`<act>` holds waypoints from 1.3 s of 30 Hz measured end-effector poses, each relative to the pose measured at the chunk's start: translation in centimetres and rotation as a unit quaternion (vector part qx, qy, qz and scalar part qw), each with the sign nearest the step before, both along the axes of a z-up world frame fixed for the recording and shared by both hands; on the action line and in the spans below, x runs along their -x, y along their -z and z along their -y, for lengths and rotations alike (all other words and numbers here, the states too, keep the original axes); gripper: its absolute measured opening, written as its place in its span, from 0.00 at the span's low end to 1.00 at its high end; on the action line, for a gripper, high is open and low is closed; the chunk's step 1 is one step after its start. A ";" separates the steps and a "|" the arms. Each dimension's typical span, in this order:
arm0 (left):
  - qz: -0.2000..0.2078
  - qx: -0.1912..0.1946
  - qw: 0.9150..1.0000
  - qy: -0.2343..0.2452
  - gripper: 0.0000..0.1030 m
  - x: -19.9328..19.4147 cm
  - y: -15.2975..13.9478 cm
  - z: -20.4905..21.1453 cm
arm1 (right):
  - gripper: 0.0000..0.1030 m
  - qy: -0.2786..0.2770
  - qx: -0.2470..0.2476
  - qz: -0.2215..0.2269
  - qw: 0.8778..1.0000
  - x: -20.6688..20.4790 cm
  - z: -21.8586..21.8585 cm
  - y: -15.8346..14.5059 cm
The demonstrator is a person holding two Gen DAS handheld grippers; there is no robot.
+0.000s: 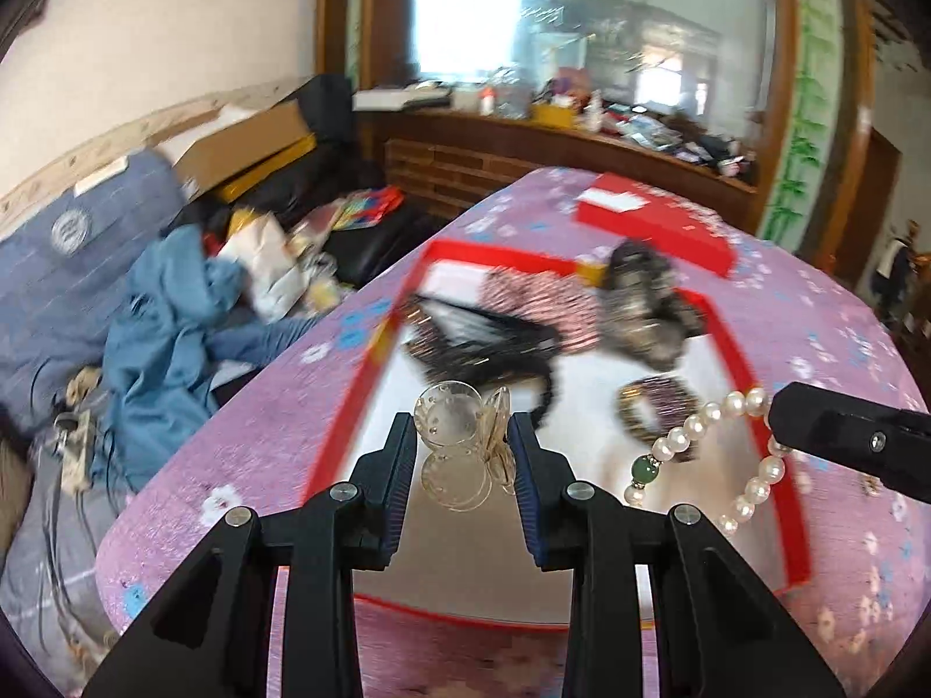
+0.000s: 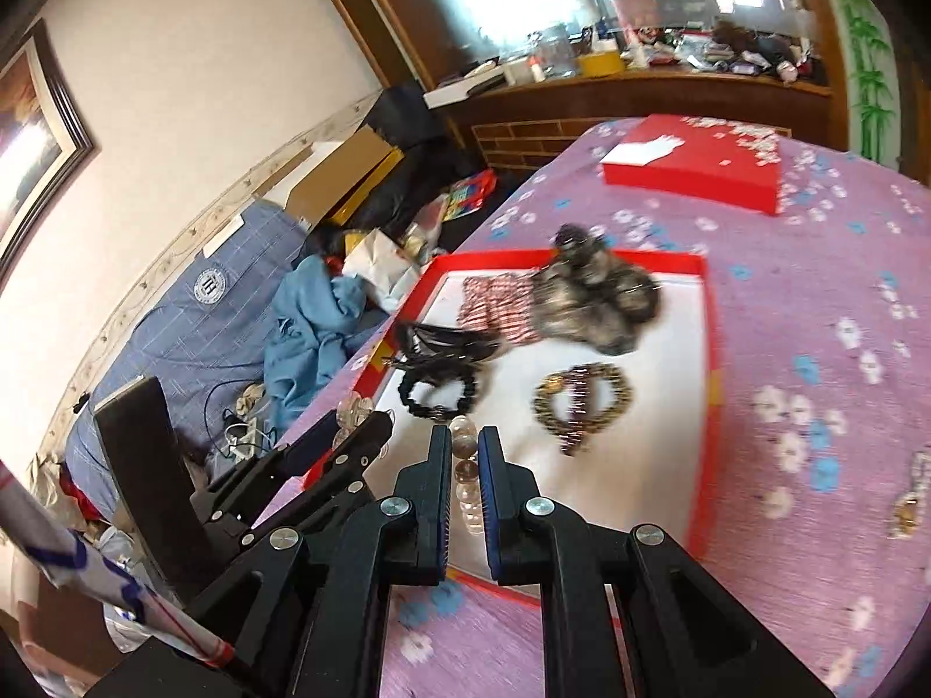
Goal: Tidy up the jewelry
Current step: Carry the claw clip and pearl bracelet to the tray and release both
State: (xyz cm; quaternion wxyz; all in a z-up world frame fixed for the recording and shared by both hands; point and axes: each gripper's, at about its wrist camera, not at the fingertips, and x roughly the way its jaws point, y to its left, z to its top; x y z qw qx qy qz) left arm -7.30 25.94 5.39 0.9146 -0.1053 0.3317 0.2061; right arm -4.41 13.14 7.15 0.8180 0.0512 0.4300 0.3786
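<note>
A red-rimmed tray (image 1: 750,360) with a white floor lies on the purple flowered table; it also shows in the right wrist view (image 2: 707,349). My left gripper (image 1: 462,427) is shut on a clear plastic hair clip (image 1: 448,419) and holds it above the tray's near end. My right gripper (image 2: 464,436) is shut on a white pearl bracelet (image 2: 465,465) with a green bead (image 1: 646,470), hanging over the tray. In the tray lie a black bead bracelet (image 2: 439,390), a gold-brown bracelet (image 2: 582,398), a red-white scrunchie (image 2: 500,302) and a dark furry scrunchie (image 2: 605,291).
A red box lid (image 2: 698,168) lies at the table's far end. A small trinket (image 2: 910,500) lies on the cloth right of the tray. A cluttered sofa with blue clothes (image 1: 169,314) stands left of the table. A wooden cabinet is behind.
</note>
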 end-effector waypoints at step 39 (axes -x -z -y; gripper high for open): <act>-0.046 -0.008 0.999 -0.018 0.40 -1.2 1.6 0.5 | 0.12 0.048 0.036 -0.014 0.998 -0.5 5.2 2.7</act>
